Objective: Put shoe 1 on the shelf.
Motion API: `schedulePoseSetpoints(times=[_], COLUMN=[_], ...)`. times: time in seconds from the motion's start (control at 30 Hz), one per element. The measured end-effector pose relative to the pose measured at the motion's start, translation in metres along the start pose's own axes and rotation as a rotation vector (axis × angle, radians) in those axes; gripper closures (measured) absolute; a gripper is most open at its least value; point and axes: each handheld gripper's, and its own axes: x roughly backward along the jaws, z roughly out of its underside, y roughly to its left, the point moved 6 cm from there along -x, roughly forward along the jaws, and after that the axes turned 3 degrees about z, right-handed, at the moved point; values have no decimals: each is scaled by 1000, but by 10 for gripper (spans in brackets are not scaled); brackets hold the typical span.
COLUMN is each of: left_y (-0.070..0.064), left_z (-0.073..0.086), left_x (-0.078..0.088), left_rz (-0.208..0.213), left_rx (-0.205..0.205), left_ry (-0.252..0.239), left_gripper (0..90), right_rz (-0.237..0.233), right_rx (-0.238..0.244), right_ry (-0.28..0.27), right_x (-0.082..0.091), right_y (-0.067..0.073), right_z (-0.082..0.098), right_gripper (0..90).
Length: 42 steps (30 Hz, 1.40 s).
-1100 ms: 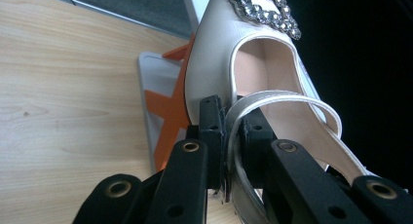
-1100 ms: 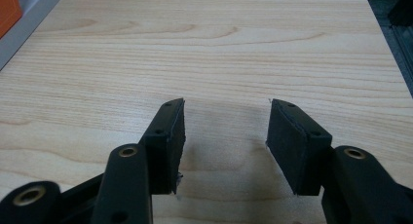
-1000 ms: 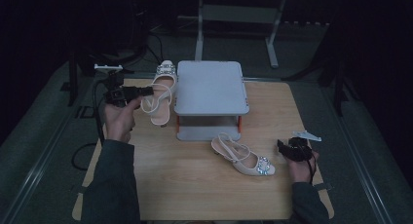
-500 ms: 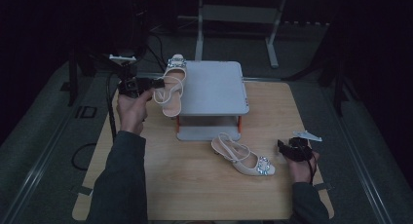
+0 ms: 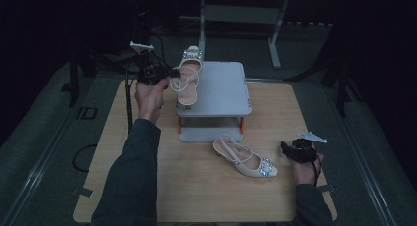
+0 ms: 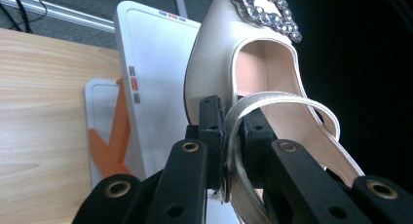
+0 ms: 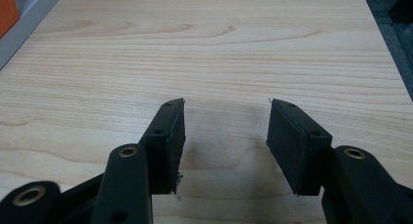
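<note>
One shoe [image 5: 187,77] is held by its strap in the left claw [image 5: 173,73], whose jaws are pinched shut on that strap, as is seen plainly in the left gripper view [image 6: 229,136]. In the high view the shoe is seen at the left rear edge of the grey rack [image 5: 219,88], partly over its top shelf, with the jewelled toe pointing away from the person. Whether the sole already rests on the shelf or hangs just above it cannot be told.

The second shoe [image 5: 244,157] is lying on the desk [image 5: 147,186] in front of the rack, toe toward the right, untouched. The right claw [image 5: 286,148] is held low near the desk's right edge, just beside that shoe's toe but apart from it; in the right gripper view its jaws are spread wide with nothing between them [image 7: 224,136].

The work is judged to be about halfway: the first shoe has been brought to the rack but not yet released, and the second is still to be picked up and placed.
</note>
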Motion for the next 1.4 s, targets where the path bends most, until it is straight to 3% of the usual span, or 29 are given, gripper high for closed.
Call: schedulePoseSetpoints(times=[0.13, 0.33, 0.57, 0.7, 0.77, 1.0, 1.4], left_y=[0, -2, -7, 0, 4, 9, 9], left_z=[-5, -9, -11, -15, -17, -19, -22], left_x=[-13, -33, -54, -63, -66, -73, -78], left_rz=[-14, -2, -26, -6, -17, -49, -73], left_rx=[16, 51, 58, 112, 130, 111, 108], left_ry=[14, 33, 61, 64, 67, 113, 115], left_gripper=[831, 832, 831, 831, 831, 829, 830], right_rz=[-2, -5, -6, -9, -10, -14, -16], right_rx=[-1, -5, -14, -17, -18, -23, -23], right_ry=[-1, -1, -5, -3, -6, 2, 8], right_x=[0, 0, 0, 0, 0, -1, -2], right_y=[0, 0, -3, -3, -3, -3, -3], right_z=[0, 0, 0, 0, 0, 0, 1], right_gripper=[481, 481, 481, 483, 483, 483, 483])
